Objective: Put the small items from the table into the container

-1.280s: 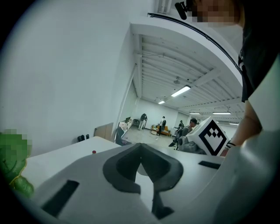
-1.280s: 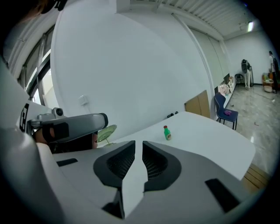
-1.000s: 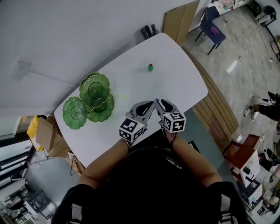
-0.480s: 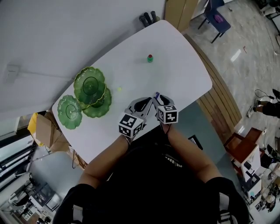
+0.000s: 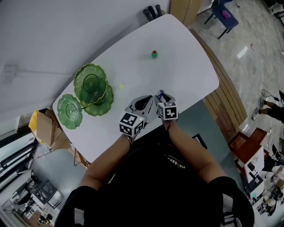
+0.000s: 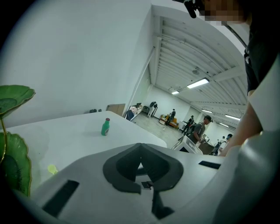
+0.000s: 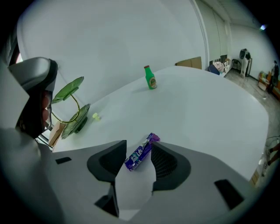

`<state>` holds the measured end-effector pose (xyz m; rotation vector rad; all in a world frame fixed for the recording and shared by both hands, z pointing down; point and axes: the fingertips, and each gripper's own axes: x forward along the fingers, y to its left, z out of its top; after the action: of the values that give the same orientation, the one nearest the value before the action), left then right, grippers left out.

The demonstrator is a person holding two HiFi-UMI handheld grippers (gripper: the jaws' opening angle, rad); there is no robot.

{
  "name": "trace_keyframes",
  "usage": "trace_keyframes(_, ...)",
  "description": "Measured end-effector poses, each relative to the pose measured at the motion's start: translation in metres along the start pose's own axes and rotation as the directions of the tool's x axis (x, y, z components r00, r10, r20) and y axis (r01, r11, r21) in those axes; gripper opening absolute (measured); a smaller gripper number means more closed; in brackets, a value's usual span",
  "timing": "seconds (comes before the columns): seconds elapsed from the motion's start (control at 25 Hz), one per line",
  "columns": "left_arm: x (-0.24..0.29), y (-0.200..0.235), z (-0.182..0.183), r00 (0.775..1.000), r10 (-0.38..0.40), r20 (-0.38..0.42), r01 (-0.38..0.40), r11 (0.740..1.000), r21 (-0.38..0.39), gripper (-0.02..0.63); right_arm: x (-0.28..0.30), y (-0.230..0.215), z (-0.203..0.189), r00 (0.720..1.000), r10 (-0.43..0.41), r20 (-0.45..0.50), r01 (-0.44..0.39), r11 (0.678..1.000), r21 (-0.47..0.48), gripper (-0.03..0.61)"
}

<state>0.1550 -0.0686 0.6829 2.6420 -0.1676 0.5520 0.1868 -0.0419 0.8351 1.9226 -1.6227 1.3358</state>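
A purple candy pack [image 7: 140, 153] lies on the white table [image 5: 186, 66] between the jaws of my right gripper [image 7: 139, 146]. Those jaws are opening; the pack rests against the right one, with a gap on its left. The pack [image 5: 160, 93] peeks out at the right gripper's [image 5: 160, 96] tip in the head view. Beside it, my left gripper [image 5: 144, 101] [image 6: 140, 146] is shut and holds nothing. A small green bottle [image 5: 154, 54] [image 6: 105, 127] [image 7: 150, 78] stands farther out. A tiny yellow item [image 5: 121, 87] [image 6: 52, 169] [image 7: 96, 116] lies near the green tiered dish stand [image 5: 91, 84] [image 7: 70, 109].
The table's near edge runs just under both grippers. Dark objects [image 5: 153, 12] sit at the table's far end. A blue chair [image 5: 222, 15] stands beyond the far right corner, and a cardboard box [image 5: 42, 131] is on the floor at the left. People stand far off [image 6: 199, 129].
Both grippers have come down toward the table by its near edge. The purple pack now shows at the right gripper's tip.
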Motion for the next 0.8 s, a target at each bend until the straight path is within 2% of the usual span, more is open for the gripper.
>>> trace_keyframes(0.24,-0.005,0.005,-0.003,1.0,0.005,-0.006,-0.005,1.0,-0.005,0.008,0.008,0.004,0.0,1.0,-0.004,-0.017,0.003,0.999,-0.052,0.166)
trace_keyframes(0.48,-0.01,0.01,-0.004,1.0,0.011,-0.005,-0.011,1.0,-0.008,0.008,0.014,-0.001,-0.005,0.998,-0.05,-0.033,0.045,0.99,-0.135,0.163)
trace_keyframes(0.6,-0.013,0.011,-0.006,1.0,0.013,-0.008,-0.013,1.0,-0.009,0.008,0.013,-0.006,-0.005,0.997,-0.071,-0.021,0.066,0.984,-0.163,0.102)
trace_keyframes(0.8,-0.019,0.013,-0.007,1.0,0.024,-0.004,-0.024,1.0,-0.011,0.008,0.011,-0.006,-0.004,0.997,-0.075,-0.022,0.068,0.976,-0.206,0.094)
